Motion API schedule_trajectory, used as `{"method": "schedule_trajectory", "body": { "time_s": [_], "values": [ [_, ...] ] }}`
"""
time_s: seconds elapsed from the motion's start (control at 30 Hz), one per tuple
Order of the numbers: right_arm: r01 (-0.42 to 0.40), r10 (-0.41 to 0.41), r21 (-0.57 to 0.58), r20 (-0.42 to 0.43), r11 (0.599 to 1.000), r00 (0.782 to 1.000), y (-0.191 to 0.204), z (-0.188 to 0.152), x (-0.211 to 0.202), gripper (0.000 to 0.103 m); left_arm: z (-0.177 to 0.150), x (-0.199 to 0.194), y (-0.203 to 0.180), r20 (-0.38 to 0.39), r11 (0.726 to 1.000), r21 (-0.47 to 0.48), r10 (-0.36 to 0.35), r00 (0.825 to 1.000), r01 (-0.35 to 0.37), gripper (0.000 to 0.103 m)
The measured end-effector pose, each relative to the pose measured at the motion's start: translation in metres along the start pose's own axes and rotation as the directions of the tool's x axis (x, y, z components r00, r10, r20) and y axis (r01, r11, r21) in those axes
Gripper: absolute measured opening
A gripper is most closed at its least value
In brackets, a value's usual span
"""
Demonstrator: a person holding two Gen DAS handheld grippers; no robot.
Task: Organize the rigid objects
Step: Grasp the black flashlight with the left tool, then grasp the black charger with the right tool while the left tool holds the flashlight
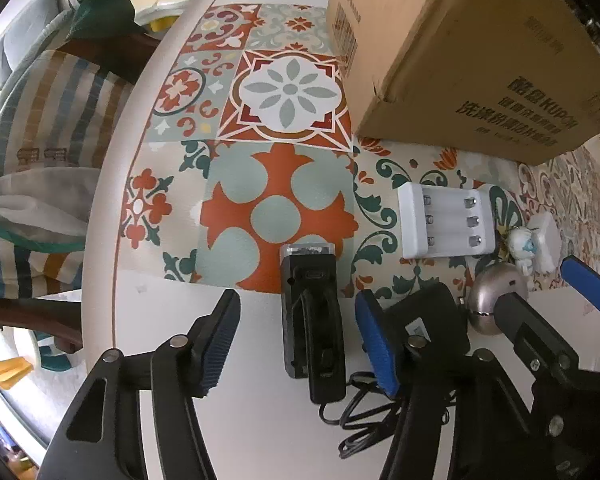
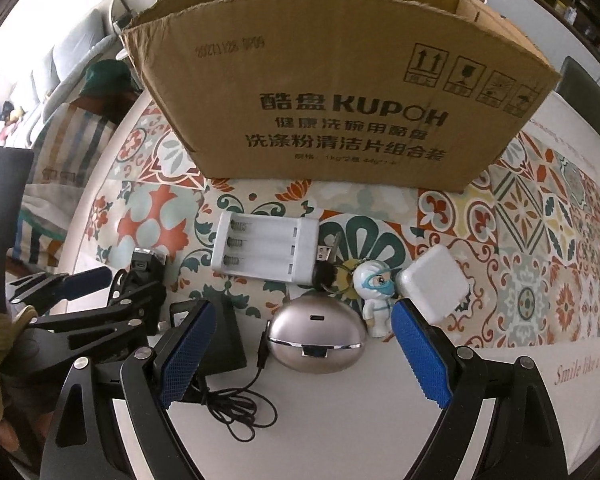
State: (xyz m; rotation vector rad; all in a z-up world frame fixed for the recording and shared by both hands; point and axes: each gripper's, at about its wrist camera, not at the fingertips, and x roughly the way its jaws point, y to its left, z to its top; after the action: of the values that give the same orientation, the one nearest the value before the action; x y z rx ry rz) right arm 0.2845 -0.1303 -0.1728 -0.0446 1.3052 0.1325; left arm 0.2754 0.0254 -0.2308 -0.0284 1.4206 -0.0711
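Black flashlight [image 1: 310, 316] between left gripper [image 1: 300, 344] pads, seemingly untouched

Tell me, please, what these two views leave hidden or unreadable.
- Cardboard box interior: the front wall hides it in the right wrist view; cropped in the left.
- Black adapter: mostly behind the right gripper's finger.
- Smallest print line on the box: too small.
- Key: partly under the figurine keychain.

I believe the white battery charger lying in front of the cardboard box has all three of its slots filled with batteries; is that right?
Not quite: the white battery charger does lie in front of the cardboard box, but all three of its slots are empty, with bare springs and contacts showing. The right wrist view shows this plainly, and the left wrist view agrees.
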Motion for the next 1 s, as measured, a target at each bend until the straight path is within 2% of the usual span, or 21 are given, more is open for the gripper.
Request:
{"method": "schedule_trajectory", "body": {
  "time_s": [0.07, 0.13, 0.3, 0.4, 0.67, 1.0],
  "values": [
    [0.001, -0.001, -0.004, -0.001, 1.000, 1.000, 0.002, 0.002, 0.001, 0.089, 0.001, 0.003, -0.001, -0.002, 1.000, -0.003, 0.002, 1.000, -0.002, 0.052],
    [0.003, -0.004, -0.008, -0.002, 1.000, 1.000, 0.003, 0.003, 0.003, 0.089, 0.003, 0.006, -0.002, -0.008, 1.000, -0.009, 0.002, 1.000, -0.002, 0.042],
    [0.006, -0.006, -0.015, -0.003, 1.000, 1.000, 0.003, 0.004, 0.003, 0.089, 0.004, 0.011, -0.004, 0.010, 1.000, -0.003, -0.002, 1.000, 0.002, 0.037],
    [0.003, -0.003, -0.021, -0.004, 1.000, 1.000, 0.005, 0.005, 0.004, 0.089, 0.004, 0.010, -0.006, 0.028, 1.000, 0.003, -0.010, 1.000, 0.010, 0.029],
    [-0.020, 0.020, -0.040, -0.002, 0.999, 1.000, 0.013, 0.000, 0.000, 0.089, -0.009, 0.001, 0.010, 0.058, 0.999, -0.002, -0.046, 0.997, 0.046, 0.029],
    [-0.110, 0.109, -0.067, -0.020, 0.992, 0.994, 0.015, -0.009, -0.014, 0.088, -0.040, -0.046, 0.019, 0.120, 0.998, -0.028, -0.043, 0.992, 0.047, 0.029]
  ]
}}
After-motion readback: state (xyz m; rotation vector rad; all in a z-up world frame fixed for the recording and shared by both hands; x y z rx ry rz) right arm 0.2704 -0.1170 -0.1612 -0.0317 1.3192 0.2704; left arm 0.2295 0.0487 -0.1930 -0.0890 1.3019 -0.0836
